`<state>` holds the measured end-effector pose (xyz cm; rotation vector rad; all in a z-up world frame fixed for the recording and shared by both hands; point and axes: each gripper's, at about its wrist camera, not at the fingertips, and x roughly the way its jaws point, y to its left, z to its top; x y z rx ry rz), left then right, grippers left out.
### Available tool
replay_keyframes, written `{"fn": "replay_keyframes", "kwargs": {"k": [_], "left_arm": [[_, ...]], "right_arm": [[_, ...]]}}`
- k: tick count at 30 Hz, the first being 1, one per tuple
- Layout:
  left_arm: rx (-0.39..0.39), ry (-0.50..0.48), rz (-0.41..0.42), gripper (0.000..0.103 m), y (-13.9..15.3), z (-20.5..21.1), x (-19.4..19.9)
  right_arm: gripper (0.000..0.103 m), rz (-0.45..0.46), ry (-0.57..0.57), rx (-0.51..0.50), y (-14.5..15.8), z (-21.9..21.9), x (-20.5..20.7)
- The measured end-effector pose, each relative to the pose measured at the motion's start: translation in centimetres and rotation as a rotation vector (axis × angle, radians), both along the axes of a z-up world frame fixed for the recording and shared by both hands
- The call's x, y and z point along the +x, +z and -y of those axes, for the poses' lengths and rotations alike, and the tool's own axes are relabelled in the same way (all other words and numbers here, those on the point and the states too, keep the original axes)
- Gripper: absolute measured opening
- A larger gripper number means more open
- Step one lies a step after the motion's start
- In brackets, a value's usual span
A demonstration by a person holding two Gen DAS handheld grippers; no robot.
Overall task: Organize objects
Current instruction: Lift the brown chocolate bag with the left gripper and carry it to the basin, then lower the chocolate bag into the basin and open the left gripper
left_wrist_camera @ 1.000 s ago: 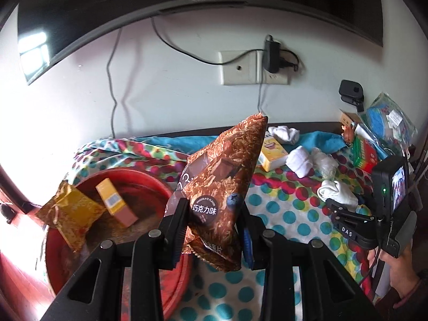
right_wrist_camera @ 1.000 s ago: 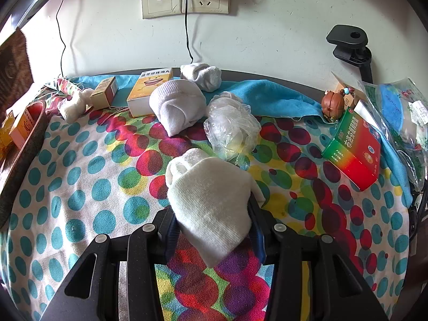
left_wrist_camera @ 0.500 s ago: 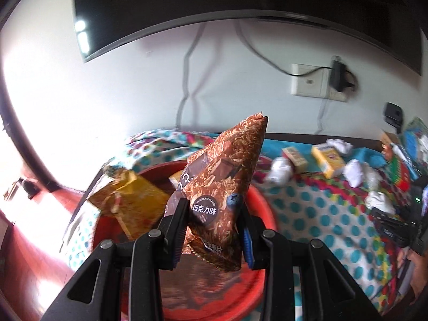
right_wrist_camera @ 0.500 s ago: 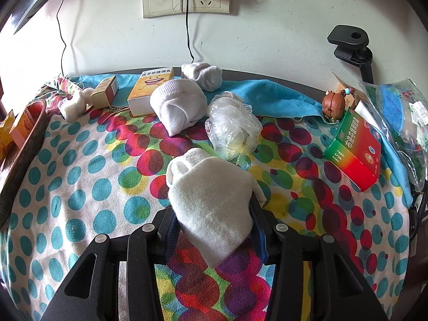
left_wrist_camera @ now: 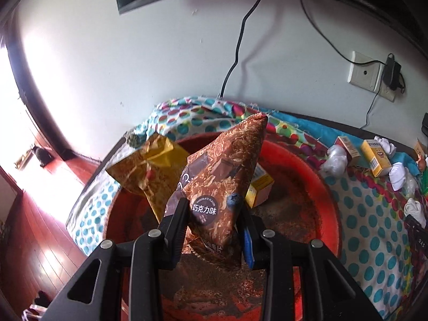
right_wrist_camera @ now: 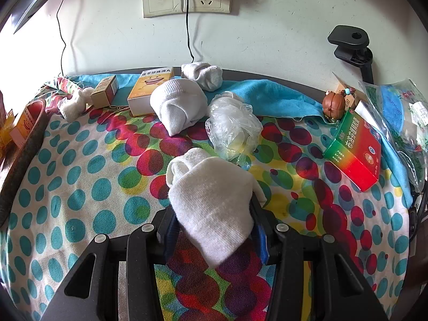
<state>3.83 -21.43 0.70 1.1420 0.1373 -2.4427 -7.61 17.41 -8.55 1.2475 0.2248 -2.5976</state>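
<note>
My left gripper [left_wrist_camera: 212, 208] is shut on a brown chocolate snack bag [left_wrist_camera: 224, 176], which stands upright above the inside of the red basin [left_wrist_camera: 329, 200]. In the basin a golden snack bag [left_wrist_camera: 149, 171] leans at the left, and a yellow box [left_wrist_camera: 260, 187] shows behind the brown bag. In the right wrist view my right gripper [right_wrist_camera: 214, 211] is shut on a rolled white sock [right_wrist_camera: 211, 200] that rests on the polka-dot cloth [right_wrist_camera: 88, 176]. The basin's rim [right_wrist_camera: 24, 144] shows at the far left of that view.
Further back on the cloth lie a larger white sock [right_wrist_camera: 179, 107], another sock [right_wrist_camera: 203, 75], a crumpled plastic bag [right_wrist_camera: 232, 128], a yellow box [right_wrist_camera: 149, 88] and a small box [right_wrist_camera: 105, 91]. A red-green box [right_wrist_camera: 355, 149] sits at the right. Cables hang down the wall.
The left gripper has swung left with the brown bag, from the basin's right edge to above its middle, and rolled a little. The right gripper and its sock have not moved.
</note>
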Motion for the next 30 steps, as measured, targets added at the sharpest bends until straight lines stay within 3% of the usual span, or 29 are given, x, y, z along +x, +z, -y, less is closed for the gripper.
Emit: {"fn": "replay_keyframes", "kwargs": {"k": [13, 30], "left_arm": [[0.056, -0.052, 0.001, 0.035, -2.5, 1.0, -1.1], [0.053, -0.058, 0.016, 0.038, -4.4, 1.3, -2.1]], "right_arm": [[0.045, -0.001, -0.002, 0.004, 0.0, 0.2, 0.1], [0.045, -0.002, -0.004, 0.009, 0.0, 0.2, 0.1]]}}
